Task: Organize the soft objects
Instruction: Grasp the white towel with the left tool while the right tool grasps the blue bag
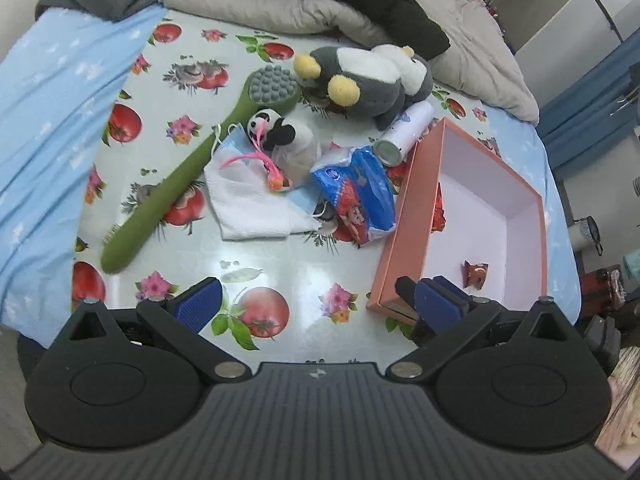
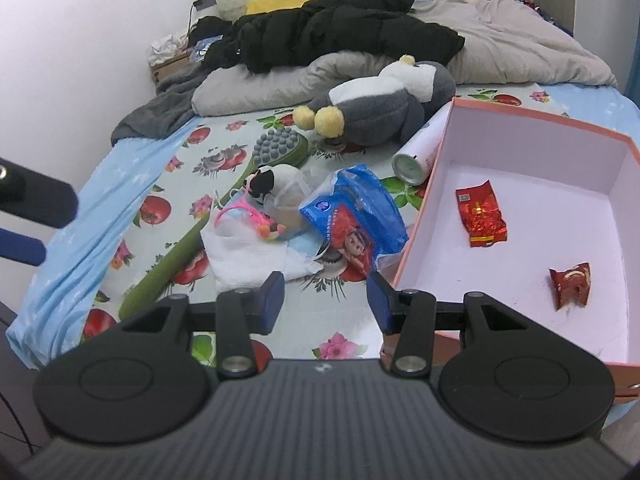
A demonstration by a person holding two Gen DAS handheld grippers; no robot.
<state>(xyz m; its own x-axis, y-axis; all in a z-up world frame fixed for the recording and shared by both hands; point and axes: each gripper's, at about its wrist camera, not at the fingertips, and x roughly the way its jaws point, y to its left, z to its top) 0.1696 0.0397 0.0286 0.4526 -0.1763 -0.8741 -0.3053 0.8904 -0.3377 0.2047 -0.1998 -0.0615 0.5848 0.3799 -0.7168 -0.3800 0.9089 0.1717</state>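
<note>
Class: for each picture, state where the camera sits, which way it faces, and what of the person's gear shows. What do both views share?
Left wrist: on the left gripper, looking steeply down at the flowered tablecloth; jaws open.
Right wrist: on the right gripper, facing across the bed; jaws open, empty.
Shared: penguin plush, pink box, green massage brush.

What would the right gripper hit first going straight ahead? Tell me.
Probably the blue snack packet: it lies dead ahead of the open right gripper, with the white cloth just left. Depth is uncertain.
</note>
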